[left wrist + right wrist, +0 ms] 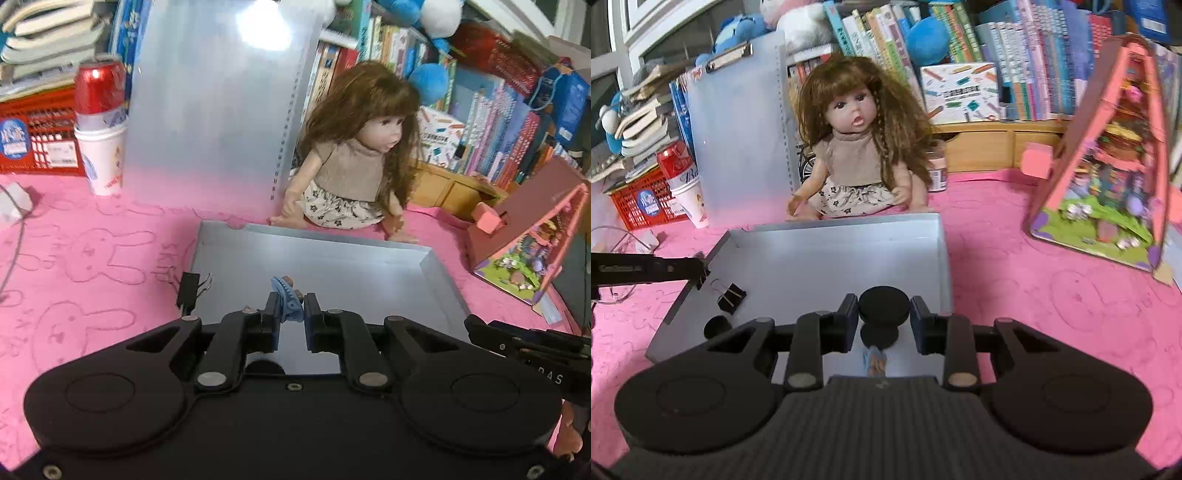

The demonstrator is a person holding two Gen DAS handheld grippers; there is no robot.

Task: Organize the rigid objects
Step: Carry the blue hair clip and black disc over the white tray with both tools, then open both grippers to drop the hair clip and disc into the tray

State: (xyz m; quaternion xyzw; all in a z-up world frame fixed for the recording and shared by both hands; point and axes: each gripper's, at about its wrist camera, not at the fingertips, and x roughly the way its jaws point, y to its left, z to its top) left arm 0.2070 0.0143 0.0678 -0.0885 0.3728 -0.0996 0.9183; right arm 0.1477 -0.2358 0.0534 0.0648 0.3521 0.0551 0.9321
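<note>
Tray: a shallow grey tray lies on the pink mat, its far rim just in front of a seated doll.
Left gripper: the left gripper is clenched on a blue clip, held over the near part of the tray.
Right gripper: the right gripper grasps a black disc by its sides, above the tray's near right part.
In the tray: a black binder clip lies by the left rim; a small black round piece sits nearer the near left corner; a second dark round shape shows under the held disc, whether shadow or object I cannot tell.
Around: a clear board stands behind the tray's far left corner; beside it a red can sits in a white cup, before a red basket. A toy house stands on the mat to the right, books behind.
Only left view: the right gripper's body enters from the right edge; a white block with a cord lies at the mat's left edge.
Only right view: a small jar behind the doll; the left gripper's dark body reaching in at the tray's left rim.
Pose: both grippers point down at a slant toward the tray.
</note>
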